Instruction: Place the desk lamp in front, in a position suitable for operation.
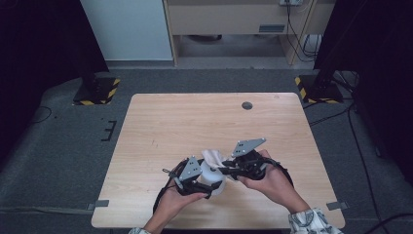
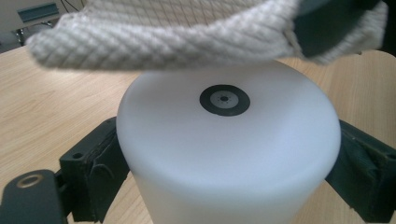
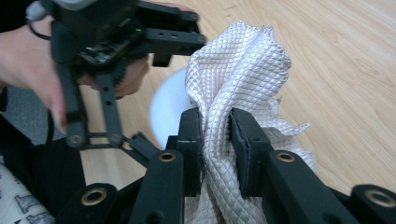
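White quilted cloth (image 3: 238, 74): soft, limp (likely light), pinched at bunched fold by right gripper (image 3: 215, 140). White cylinder (image 2: 224, 154): smooth, rigid, clamped sidewise by left gripper (image 2: 224, 163).

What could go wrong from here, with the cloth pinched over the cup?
1. The right gripper pinches only a bunched fold of the cloth, so it could slip out under a hard wipe.
2. The left gripper clamps the smooth white cup by its sides; pushing down with the cloth may twist or tilt it in the jaws.
3. The two grippers work close together above the table and could knock each other.
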Available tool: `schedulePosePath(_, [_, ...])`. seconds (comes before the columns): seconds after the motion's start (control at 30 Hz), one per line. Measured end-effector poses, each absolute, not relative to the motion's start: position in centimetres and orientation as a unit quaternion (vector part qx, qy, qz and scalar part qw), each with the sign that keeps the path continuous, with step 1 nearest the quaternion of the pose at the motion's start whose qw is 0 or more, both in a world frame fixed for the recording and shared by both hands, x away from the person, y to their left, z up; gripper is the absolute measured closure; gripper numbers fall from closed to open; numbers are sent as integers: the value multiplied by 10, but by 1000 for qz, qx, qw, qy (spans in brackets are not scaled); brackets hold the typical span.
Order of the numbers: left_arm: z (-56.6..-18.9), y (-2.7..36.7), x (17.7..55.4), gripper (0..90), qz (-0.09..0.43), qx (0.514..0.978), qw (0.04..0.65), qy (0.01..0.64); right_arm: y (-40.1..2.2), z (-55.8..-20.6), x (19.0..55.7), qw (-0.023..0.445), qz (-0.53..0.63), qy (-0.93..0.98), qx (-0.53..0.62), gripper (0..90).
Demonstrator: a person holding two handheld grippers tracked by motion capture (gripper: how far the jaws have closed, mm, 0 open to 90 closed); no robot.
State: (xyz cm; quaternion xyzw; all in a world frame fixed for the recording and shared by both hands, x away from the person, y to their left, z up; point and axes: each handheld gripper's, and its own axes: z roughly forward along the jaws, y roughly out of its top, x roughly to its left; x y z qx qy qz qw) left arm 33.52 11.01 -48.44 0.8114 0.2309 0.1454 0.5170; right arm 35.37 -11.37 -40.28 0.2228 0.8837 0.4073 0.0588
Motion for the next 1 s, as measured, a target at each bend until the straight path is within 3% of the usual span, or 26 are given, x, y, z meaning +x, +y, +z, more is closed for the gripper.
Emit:
schedulePosePath(0.53, [-485, 111, 334, 80, 143, 812, 519, 226, -141, -426, 360, 51, 394, 883, 249, 751])
schedulePosePath(1.0, [-486, 112, 335, 80, 138, 811, 522, 223, -130, -468, 363, 49, 363, 901, 234, 753])
